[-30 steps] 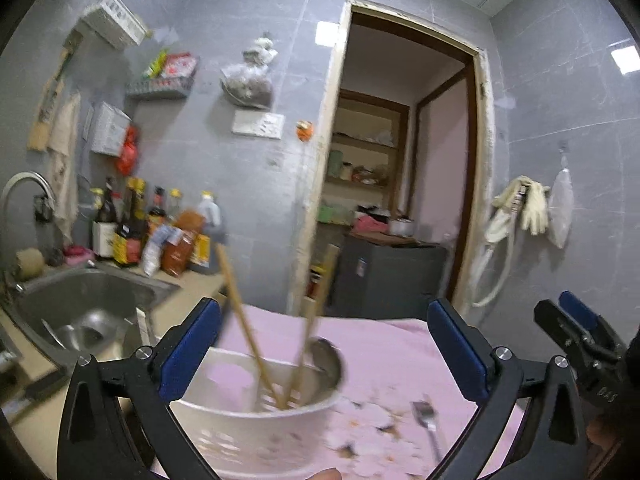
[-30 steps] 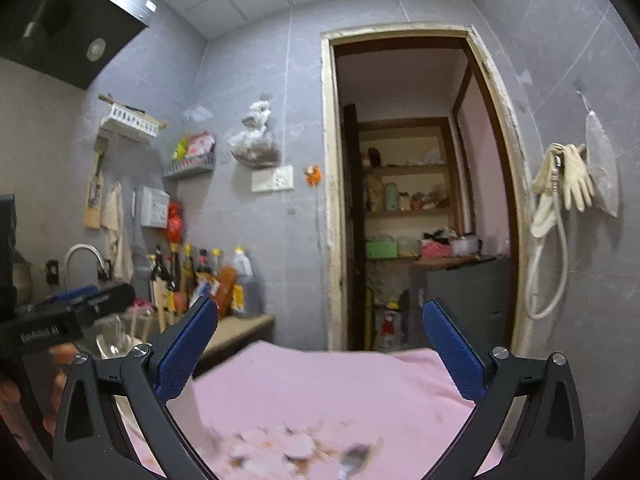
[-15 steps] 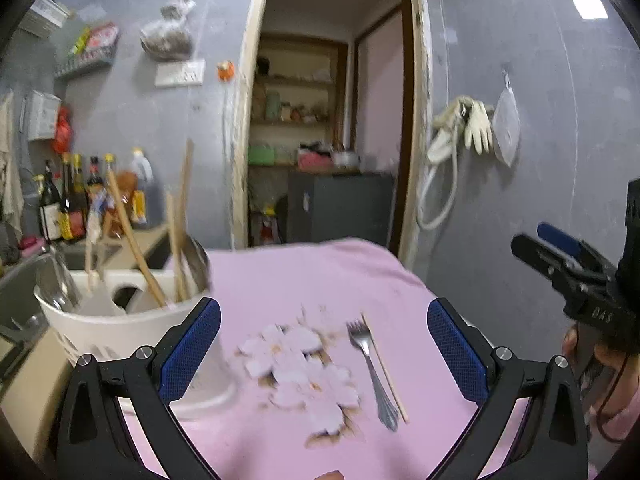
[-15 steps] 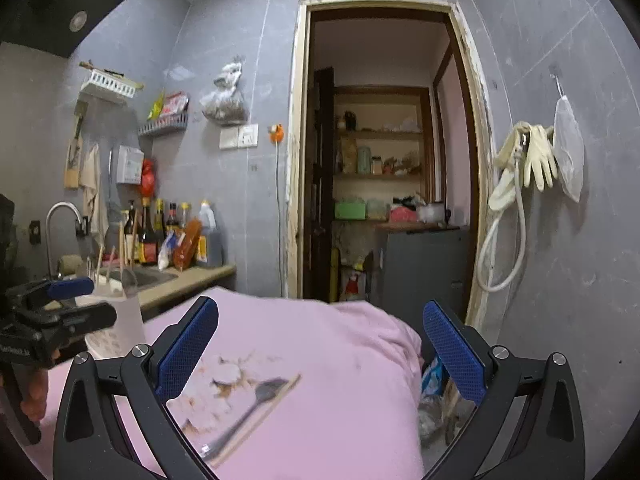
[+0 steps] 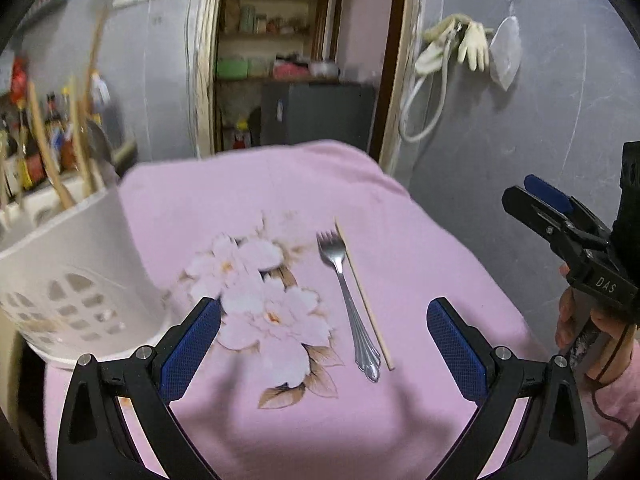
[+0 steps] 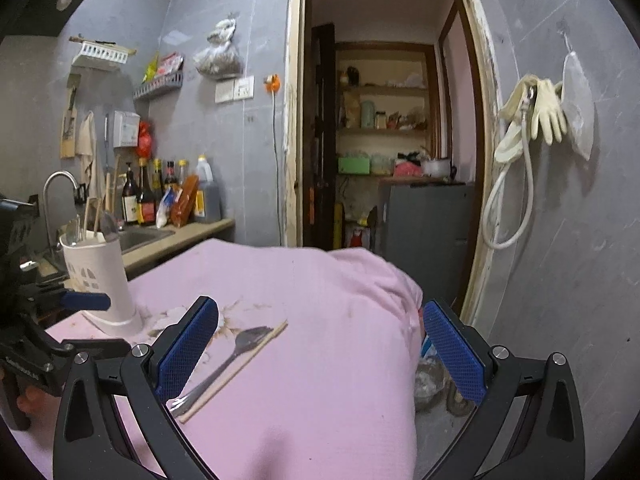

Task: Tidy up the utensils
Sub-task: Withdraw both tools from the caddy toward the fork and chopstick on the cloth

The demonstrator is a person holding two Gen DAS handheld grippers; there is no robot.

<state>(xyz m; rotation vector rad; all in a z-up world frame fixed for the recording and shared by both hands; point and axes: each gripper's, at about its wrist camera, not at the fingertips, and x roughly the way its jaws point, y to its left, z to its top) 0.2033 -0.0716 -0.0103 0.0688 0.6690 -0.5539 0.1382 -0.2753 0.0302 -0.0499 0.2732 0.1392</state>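
1. Left wrist view: the left gripper point(image 5: 323, 338) hangs over the pink cloth point(image 5: 420, 260) with its blue pads spread wide and nothing between them.
2. On the cloth, just ahead of it, a metal fork point(image 5: 349, 302) lies with its tines pointing away, and a single wooden chopstick point(image 5: 364, 294) lies just beside it on the right — roughly parallel, whether touching I cannot tell.
3. To the left stands a white perforated utensil holder point(image 5: 76, 280) on the cloth, with wooden chopsticks and a spoon standing in it, blurred.
4. At the far right the right gripper point(image 5: 556, 220) is held by a hand point(image 5: 580, 320) in a pink sleeve, off the table edge.
5. Right wrist view: the right gripper point(image 6: 320, 346) is likewise spread wide and empty, above the cloth's point(image 6: 320, 400) near side.
6. The fork point(image 6: 228, 360) and chopstick point(image 6: 236, 368) lie to its left, side by side — the utensil holder point(image 6: 100, 276) stands beyond them, near the sink counter point(image 6: 180, 236).
7. The left gripper point(image 6: 86, 300) shows at the left edge.
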